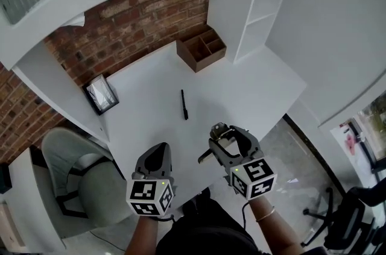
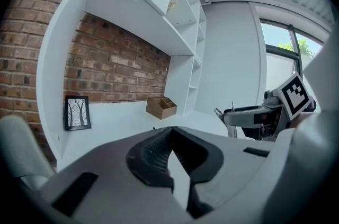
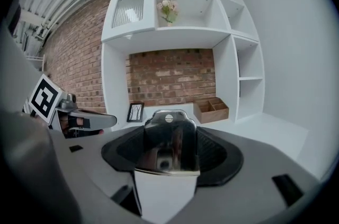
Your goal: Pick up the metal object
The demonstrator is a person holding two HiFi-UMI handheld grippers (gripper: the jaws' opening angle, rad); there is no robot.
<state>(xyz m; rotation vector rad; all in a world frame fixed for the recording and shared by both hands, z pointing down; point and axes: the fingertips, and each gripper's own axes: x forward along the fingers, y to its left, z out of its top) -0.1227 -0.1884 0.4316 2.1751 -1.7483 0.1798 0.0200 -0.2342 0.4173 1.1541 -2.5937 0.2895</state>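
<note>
While right gripper (image 1: 228,140) hangs over near edge of white desk (image 1: 253,91), my jaws there stand wide, pads pressed on either side of metal object (image 3: 168,146); shiny piece sits upright between them, up off desktop. Left gripper (image 1: 158,156) just beside it, jaws together, nothing in them. Black pen (image 1: 184,104) lies mid-desk, well apart from both. Wooden organizer (image 1: 201,49) at back by brick wall (image 1: 132,22); framed picture (image 1: 101,94) at left.
</note>
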